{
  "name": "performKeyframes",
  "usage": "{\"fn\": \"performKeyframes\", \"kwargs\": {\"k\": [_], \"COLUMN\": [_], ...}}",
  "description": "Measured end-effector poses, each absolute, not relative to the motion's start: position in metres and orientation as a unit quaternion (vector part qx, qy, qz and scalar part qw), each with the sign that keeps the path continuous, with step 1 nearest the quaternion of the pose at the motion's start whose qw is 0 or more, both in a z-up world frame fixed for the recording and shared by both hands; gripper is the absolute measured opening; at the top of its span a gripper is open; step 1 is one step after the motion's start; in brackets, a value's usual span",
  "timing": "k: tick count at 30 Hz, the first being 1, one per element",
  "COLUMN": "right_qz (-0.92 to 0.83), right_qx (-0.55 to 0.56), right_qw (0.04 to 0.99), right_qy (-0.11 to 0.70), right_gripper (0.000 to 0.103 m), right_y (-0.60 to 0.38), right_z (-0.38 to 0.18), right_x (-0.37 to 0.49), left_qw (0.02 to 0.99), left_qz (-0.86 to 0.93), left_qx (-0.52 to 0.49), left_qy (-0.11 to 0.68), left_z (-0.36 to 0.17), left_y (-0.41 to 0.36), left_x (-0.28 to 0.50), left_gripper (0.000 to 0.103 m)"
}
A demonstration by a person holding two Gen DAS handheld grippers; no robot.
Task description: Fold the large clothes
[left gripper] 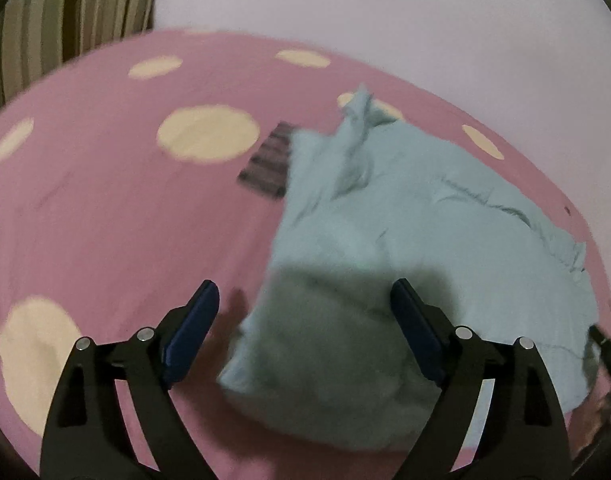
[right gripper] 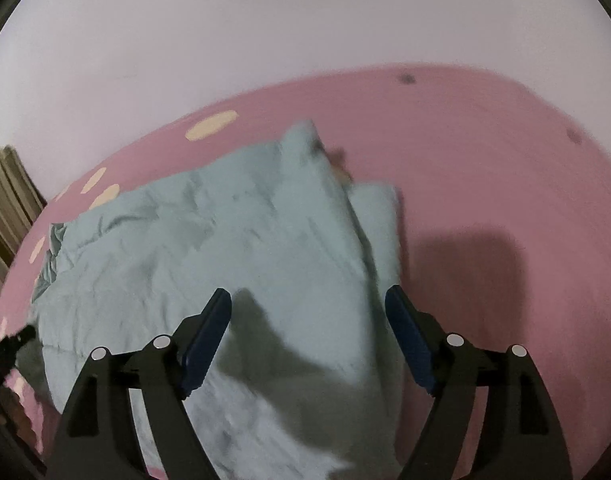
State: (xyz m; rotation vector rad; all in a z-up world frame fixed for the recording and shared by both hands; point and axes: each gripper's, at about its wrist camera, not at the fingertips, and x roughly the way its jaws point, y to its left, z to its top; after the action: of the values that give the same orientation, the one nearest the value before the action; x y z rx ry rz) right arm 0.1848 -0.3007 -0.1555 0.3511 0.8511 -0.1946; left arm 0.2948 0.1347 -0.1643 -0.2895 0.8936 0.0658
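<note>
Looking down both wrists, I see the crumpled pale-blue cotton garment (left gripper: 405, 220) on the pink cream-spotted bedsheet (left gripper: 105, 208), running lengthwise between my hands. Left gripper (left gripper: 305, 296) and right gripper (right gripper: 307, 300) both gape empty (nothing pinched), each over its own end.

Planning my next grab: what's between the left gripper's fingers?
In the left wrist view, the left gripper is open over the blue garment's edge and pink sheet, gripping nothing.
</note>
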Motion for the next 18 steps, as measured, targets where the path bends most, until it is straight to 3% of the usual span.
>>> {"fn": "performKeyframes", "kwargs": {"k": [7, 11, 13, 18], "right_qz": [-0.080, -0.087, -0.085, -0.077], "right_qx": [0.241, 0.224, 0.225, 0.238], "right_qw": [0.868, 0.872, 0.873, 0.873], "right_qy": [0.427, 0.427, 0.425, 0.418], "right_gripper": [0.081, 0.076, 0.061, 0.044], "right_y": [-0.313, -0.306, -0.303, -0.298], "right_z": [-0.182, -0.184, -0.184, -0.183], "right_x": [0.189, 0.187, 0.184, 0.175], "left_qw": [0.873, 0.879, 0.881, 0.879], "left_qz": [-0.007, -0.010, -0.014, -0.029], "left_qx": [-0.186, -0.171, -0.168, -0.181], "left_qy": [0.451, 0.444, 0.442, 0.441], "left_z": [-0.178, -0.180, -0.181, -0.180], "left_y": [0.138, 0.128, 0.124, 0.121], "left_x": [0.311, 0.311, 0.308, 0.304], "left_gripper": [0.088, 0.069, 0.061, 0.037]}}
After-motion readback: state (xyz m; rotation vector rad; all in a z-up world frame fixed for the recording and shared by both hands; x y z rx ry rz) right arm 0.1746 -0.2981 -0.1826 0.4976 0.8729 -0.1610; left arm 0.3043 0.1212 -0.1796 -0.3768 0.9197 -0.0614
